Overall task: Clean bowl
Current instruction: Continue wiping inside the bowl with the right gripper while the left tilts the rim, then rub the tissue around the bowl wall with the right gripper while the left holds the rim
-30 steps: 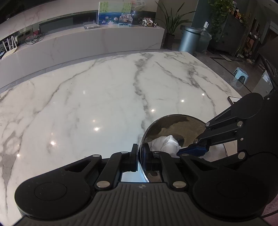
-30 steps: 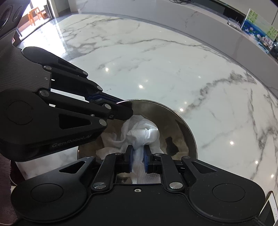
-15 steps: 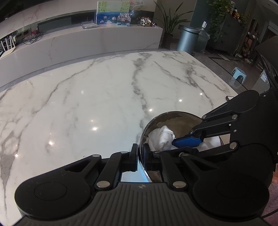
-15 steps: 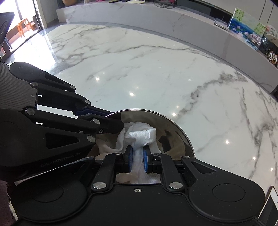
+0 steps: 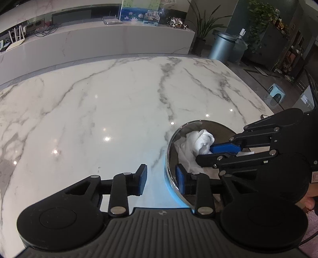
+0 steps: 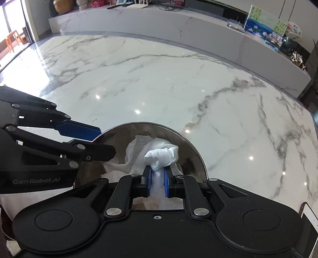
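A glossy white marble desk with grey veins [image 5: 123, 111] fills most of both views, ceiling lights glinting on it. Behind it, toward 12 o'clock, runs a long white marble counter [image 5: 111, 43] carrying a blue lotus-flower picture board [image 5: 139, 12] and a flat white router box [image 5: 112, 19]. At 1 o'clock a green potted plant [image 5: 204, 29] stands beside a cylindrical silver metal bin [image 5: 222, 46]. At 2 o'clock a small light-blue plastic stool [image 5: 275, 93] sits on the floor.

left tongs [image 5: 161, 181] spread astride steel bowl [image 5: 200, 124] rim, right tongs [image 5: 210, 151] clamping white cloth [image 5: 195, 145] inside
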